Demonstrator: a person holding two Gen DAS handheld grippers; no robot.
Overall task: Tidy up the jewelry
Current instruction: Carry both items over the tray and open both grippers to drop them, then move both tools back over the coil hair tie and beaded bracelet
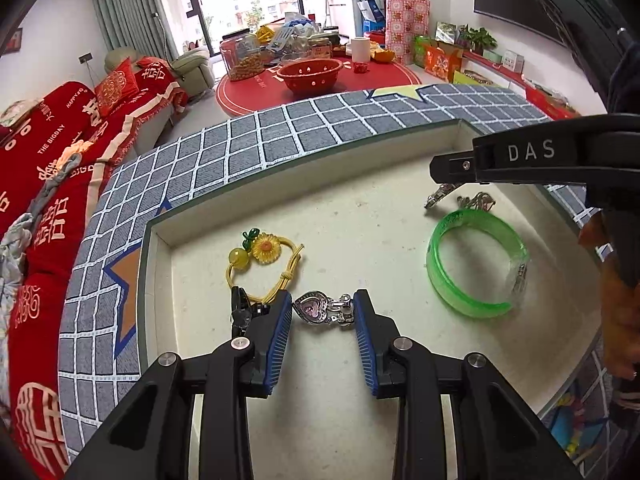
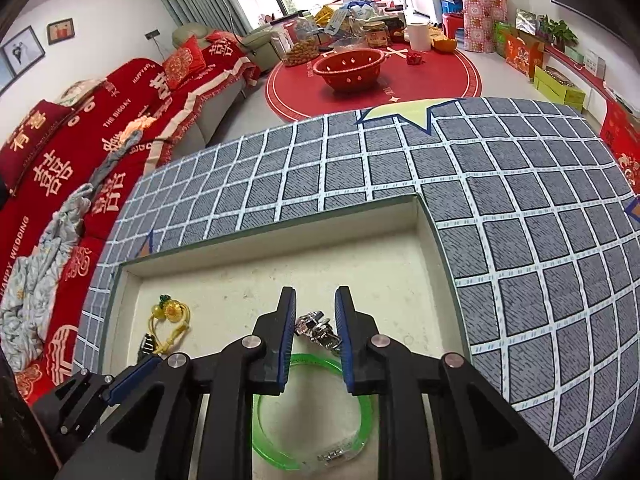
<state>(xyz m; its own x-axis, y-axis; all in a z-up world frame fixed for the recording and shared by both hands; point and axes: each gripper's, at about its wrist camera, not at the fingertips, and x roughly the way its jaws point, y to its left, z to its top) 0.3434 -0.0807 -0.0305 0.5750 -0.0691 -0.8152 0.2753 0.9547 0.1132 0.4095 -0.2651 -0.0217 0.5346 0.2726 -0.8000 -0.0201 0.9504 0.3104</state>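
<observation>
A shallow cream tray (image 1: 360,216) holds the jewelry. My left gripper (image 1: 323,312) is open, its blue pads on either side of a silver heart pendant with a pink stone (image 1: 320,309) that lies on the tray floor. A yellow sunflower hair tie (image 1: 264,258) lies to the left of it, and a green bangle (image 1: 476,260) to the right. My right gripper (image 2: 316,320) is open above a silver chain piece (image 2: 318,330), with the green bangle (image 2: 312,412) under its fingers. The right gripper's body (image 1: 532,160) shows at the tray's far right.
The tray sits on a grey grid-patterned mat (image 2: 520,220) with star shapes. Beyond the mat are a red couch (image 1: 60,152) on the left and a round red table (image 1: 320,80) with a red basket and jars.
</observation>
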